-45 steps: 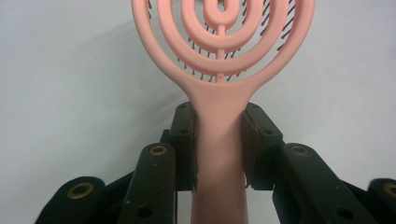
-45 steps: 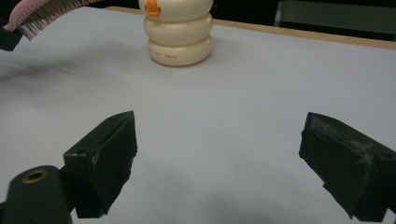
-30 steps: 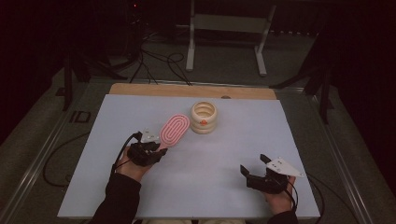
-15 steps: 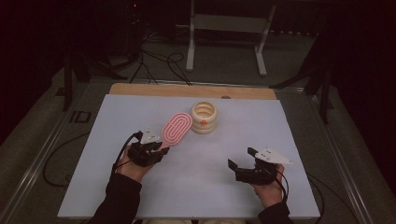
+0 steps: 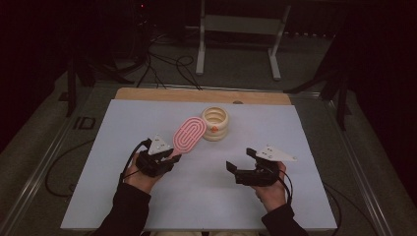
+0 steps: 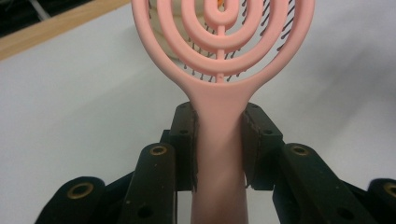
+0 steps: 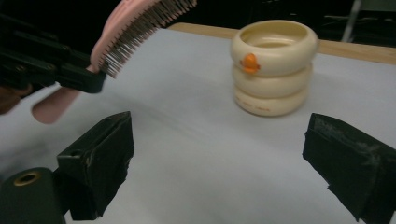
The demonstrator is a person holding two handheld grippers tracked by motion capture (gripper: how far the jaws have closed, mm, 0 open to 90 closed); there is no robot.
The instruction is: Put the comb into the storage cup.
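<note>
The right tongs [image 5: 242, 161], lower right of centre in the high view, have shifted leftward toward the middle of the desk [image 5: 123, 123] over the last second, from a spot nearer the right edge; their jaws stand wide apart with nothing between them, and in the right gripper view they frame the cream holder [image 7: 273, 65] in the upper right of the frame. The left tongs [image 5: 169, 156] have kept their place left of centre and are clamped on the handle of the pink hairbrush [image 5: 189, 135], pads pressing either side of the stem in the left gripper view. The brush is raised off the desk, its head angled up and to the right with the tip near, but apart from, the holder; whether it overlaps the holder's rim cannot be told. Judged from this, the free hand is moving in to steady the holder before the brush goes into it; that step is not yet done. The brush is smooth moulded plastic, an oval head of concentric open loops on a flat tapering handle, with dark thin bristles on the underside. The holder is glossy, shaped as three stacked rounded rings, hollow on top, with a small orange mark on the upper ring. The desk surface is pale, matt and flat, with a wooden strip along the far edge.
</note>
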